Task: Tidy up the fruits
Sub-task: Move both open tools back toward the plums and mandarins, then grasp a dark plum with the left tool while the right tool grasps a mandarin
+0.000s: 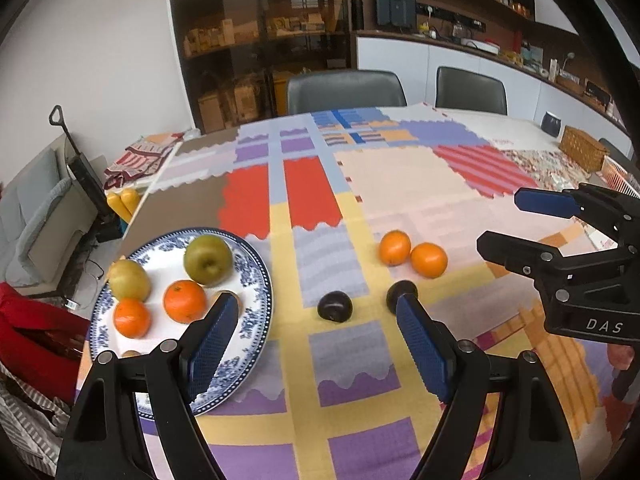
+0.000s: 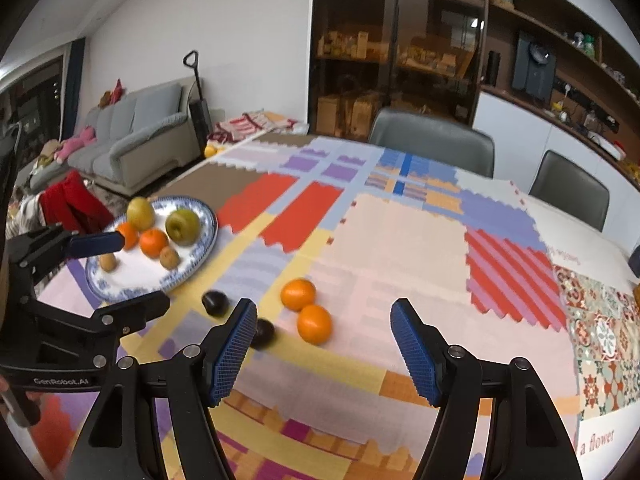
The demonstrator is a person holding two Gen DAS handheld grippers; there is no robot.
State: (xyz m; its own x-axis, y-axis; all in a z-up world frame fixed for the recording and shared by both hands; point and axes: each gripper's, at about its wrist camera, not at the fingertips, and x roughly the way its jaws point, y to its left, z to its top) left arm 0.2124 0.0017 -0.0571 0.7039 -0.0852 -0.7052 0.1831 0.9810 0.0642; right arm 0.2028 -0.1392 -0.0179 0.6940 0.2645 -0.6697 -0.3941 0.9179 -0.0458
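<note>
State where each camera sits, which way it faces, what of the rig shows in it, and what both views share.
Left wrist: on the left gripper, angled down at the plate and dark plums; own open fingers, right gripper at right.
Right wrist: on the right gripper, angled down at two loose oranges; own open fingers, left gripper at left.
Shared: plate, plums, oranges, patchwork tablecloth.

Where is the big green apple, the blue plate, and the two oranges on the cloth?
Green apple [image 1: 208, 259], left wrist view, on its top by the stem dip.
Blue plate [image 1: 256, 280], left wrist view, on its patterned right rim.
Two oranges [image 1: 429, 260], left wrist view, on the right one's middle.
</note>
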